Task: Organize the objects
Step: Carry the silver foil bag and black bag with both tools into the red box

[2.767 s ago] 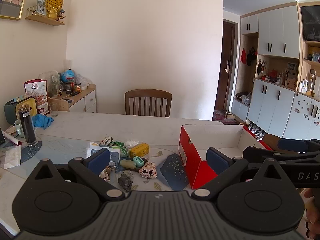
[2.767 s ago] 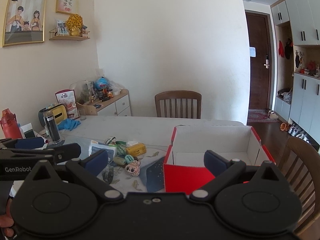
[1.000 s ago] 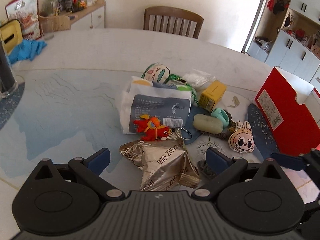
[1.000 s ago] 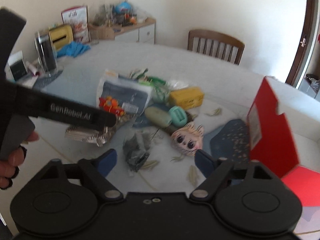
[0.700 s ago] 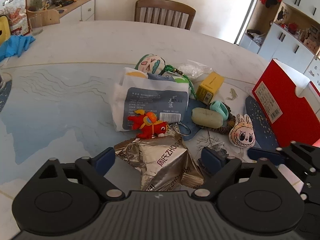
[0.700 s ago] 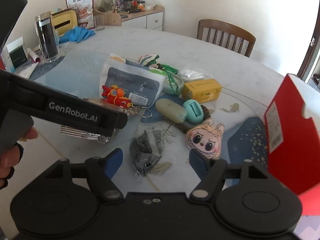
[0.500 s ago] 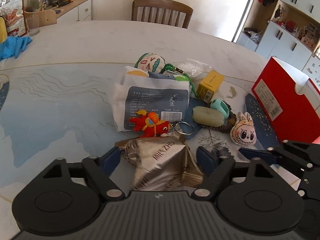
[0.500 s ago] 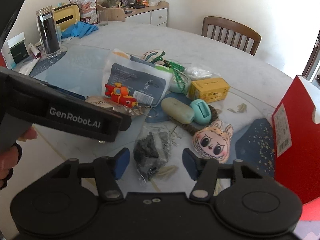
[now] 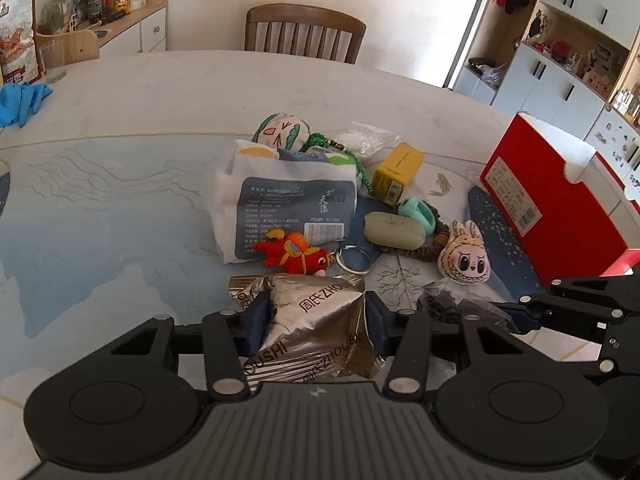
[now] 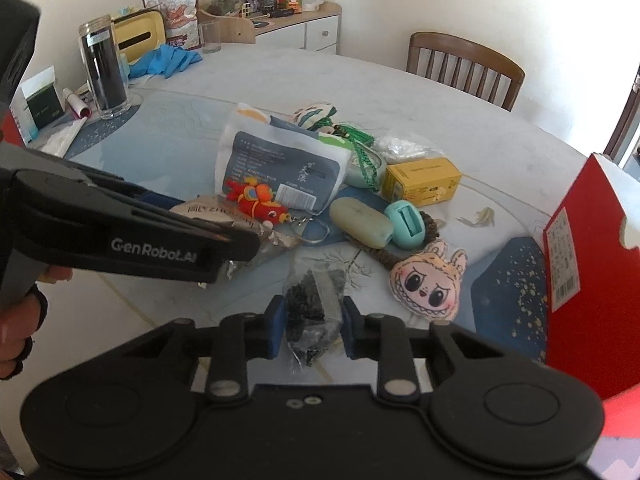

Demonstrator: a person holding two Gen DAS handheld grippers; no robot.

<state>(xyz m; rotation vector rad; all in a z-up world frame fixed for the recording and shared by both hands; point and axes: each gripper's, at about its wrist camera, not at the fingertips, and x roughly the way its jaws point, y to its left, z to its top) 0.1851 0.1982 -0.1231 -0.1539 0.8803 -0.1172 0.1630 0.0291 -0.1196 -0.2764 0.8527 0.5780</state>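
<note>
Nothing is yet stowed in the red box (image 10: 576, 240): the left gripper (image 9: 316, 322) is being closed around the silver packet (image 9: 320, 320), the right gripper (image 10: 313, 326) around the dark bag (image 10: 314, 308), both on the table (image 9: 120, 184).

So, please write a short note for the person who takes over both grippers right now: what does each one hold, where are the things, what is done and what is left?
Left gripper: jaws closing on the silver foil packet, pads at its sides, packet on the table.
Right gripper: jaws closing around the small clear bag of dark bits, also on the table.
Red box stands at the right; nothing seen going into it yet.
Left to do: lift both, then the grey pouch, red fish keychain, yellow box, green soap, bunny plush.
</note>
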